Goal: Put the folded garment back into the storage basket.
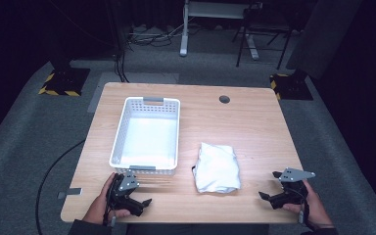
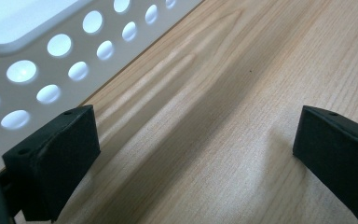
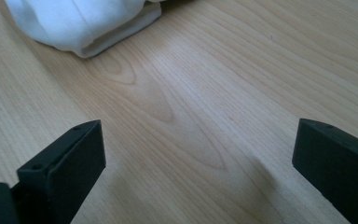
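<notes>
A folded white cloth lies on the wooden table, right of centre near the front; its edge is in the right gripper view, top left. A white perforated basket stands to its left, with nothing in it. My left gripper rests just in front of the basket's near wall, open, with bare wood between its jaws. To the right of the cloth, my right gripper is held low over the table, open and pointing toward the cloth, with nothing in it.
A dark cable hole sits in the tabletop at the back. A grey tape strip is at the front left edge. Beyond the table stand yellow-striped stand bases and desk legs on grey carpet.
</notes>
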Demonstrator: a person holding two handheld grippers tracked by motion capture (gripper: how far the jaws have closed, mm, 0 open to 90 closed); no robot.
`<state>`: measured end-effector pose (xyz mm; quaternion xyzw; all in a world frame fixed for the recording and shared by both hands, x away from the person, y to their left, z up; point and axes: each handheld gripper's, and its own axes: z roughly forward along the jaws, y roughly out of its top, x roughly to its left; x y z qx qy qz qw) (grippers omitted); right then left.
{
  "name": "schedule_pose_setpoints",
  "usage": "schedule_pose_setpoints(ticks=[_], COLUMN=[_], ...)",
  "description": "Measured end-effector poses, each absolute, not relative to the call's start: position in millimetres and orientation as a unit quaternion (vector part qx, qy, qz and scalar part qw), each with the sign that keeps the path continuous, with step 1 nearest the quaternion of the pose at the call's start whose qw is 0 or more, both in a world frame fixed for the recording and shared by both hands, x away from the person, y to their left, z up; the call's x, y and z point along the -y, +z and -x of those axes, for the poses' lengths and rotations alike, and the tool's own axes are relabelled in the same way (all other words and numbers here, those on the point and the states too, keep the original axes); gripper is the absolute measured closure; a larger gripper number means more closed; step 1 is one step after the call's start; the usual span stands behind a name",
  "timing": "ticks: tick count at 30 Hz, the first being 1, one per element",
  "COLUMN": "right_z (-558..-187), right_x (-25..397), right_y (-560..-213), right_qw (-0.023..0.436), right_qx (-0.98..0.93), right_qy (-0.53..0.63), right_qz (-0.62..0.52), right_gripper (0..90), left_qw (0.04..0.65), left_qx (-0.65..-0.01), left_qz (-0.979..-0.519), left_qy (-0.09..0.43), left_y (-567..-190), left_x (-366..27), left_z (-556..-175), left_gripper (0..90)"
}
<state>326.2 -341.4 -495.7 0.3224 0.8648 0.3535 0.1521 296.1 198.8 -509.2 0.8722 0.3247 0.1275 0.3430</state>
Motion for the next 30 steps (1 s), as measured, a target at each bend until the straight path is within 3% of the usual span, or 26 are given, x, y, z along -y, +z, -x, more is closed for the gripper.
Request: schedule_pose_setpoints(ticks=[30], right_z=[-327], right_x=[324], right_y=[-480], right_qw=[0.167], right_qx=[-0.873], right_qy=[0.351], right_qz=[-0.294], right_gripper=[3.2], left_qw=[0.343], left_qx=[-0.325], left_qz=[-0.872], left_qy=[0.128], left_y=[-509], left_x=[-199], left_z=[-296], left_gripper=[0.5])
